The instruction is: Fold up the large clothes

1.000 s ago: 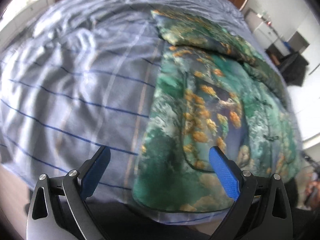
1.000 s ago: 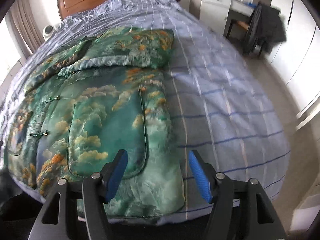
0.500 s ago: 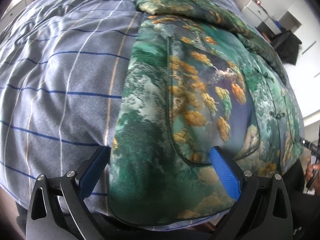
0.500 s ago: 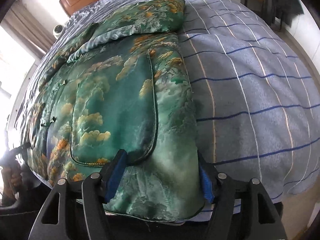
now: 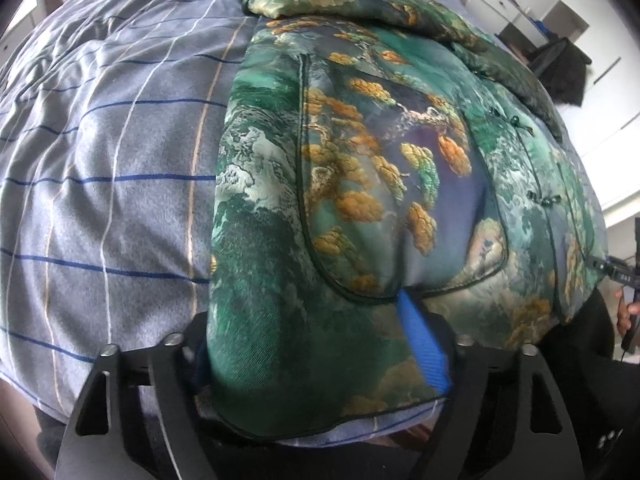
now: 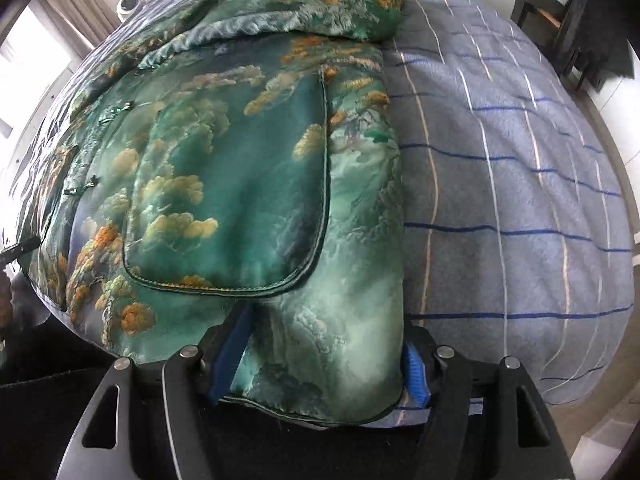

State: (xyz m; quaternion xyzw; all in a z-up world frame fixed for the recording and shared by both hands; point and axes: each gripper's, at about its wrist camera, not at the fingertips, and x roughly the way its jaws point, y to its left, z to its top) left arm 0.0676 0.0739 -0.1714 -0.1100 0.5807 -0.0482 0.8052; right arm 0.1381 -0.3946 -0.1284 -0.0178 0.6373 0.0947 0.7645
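A green padded jacket (image 5: 360, 184) with a gold tree print lies flat on the blue checked duvet (image 5: 100, 160). Its sleeve is folded across the top. My left gripper (image 5: 308, 332) straddles the jacket's near left hem corner and its jaws are closing. The right blue pad (image 5: 420, 344) touches the fabric below the pocket; the left pad is hidden behind the jacket's edge. My right gripper (image 6: 324, 340) stands open over the jacket (image 6: 240, 160) at its near right hem corner. That hem lies between its blue pads (image 6: 230, 356), which sit at the fabric's edges.
The duvet (image 6: 500, 200) spreads wide on either side of the jacket. White cabinets (image 5: 500, 4) and a dark chair (image 6: 576, 28) stand beyond the bed. A hand (image 5: 624, 308) shows at the right edge. Dark trousers (image 6: 60, 392) fill the near bottom.
Both grippers came down to the jacket's near hem. The left one slid onto the left corner and its jaws narrowed. The right corner now lies between the right jaws.
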